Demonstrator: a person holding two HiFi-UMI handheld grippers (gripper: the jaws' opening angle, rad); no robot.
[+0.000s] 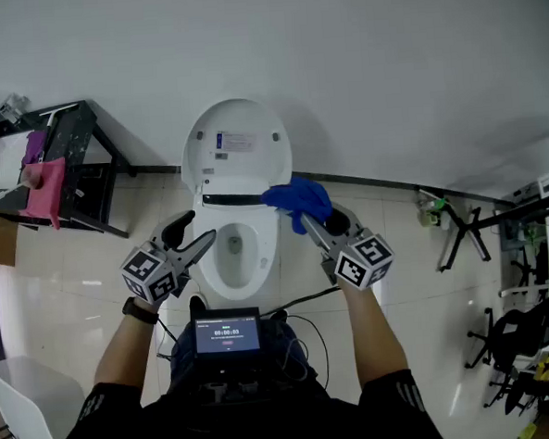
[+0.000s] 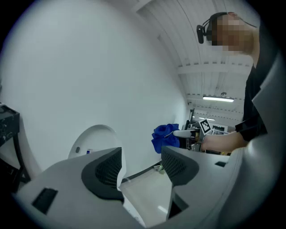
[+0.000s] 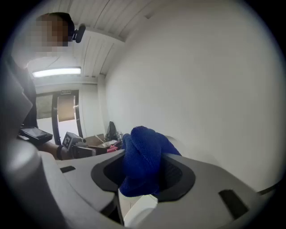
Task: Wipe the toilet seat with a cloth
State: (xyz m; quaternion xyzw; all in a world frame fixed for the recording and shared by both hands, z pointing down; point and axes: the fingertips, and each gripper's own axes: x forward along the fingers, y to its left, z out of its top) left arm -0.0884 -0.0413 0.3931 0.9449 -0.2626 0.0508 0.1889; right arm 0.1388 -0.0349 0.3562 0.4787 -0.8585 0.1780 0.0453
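A white toilet (image 1: 238,253) stands below me with its lid (image 1: 236,149) raised against the wall; the seat rim (image 1: 270,261) rings the bowl. My right gripper (image 1: 304,219) is shut on a bunched blue cloth (image 1: 297,199), held in the air over the seat's back right, near the hinge. In the right gripper view the blue cloth (image 3: 142,160) fills the gap between the jaws. My left gripper (image 1: 202,244) is open and empty at the toilet's left side. From the left gripper view, the cloth (image 2: 165,137) shows beyond the open jaws and the lid (image 2: 96,142) at left.
A dark metal rack (image 1: 63,171) with a pink cloth (image 1: 46,191) stands at the left against the wall. A folding stand (image 1: 455,220) and dark equipment (image 1: 528,338) are at the right. A small screen (image 1: 227,336) is mounted at my chest, with cables beside it.
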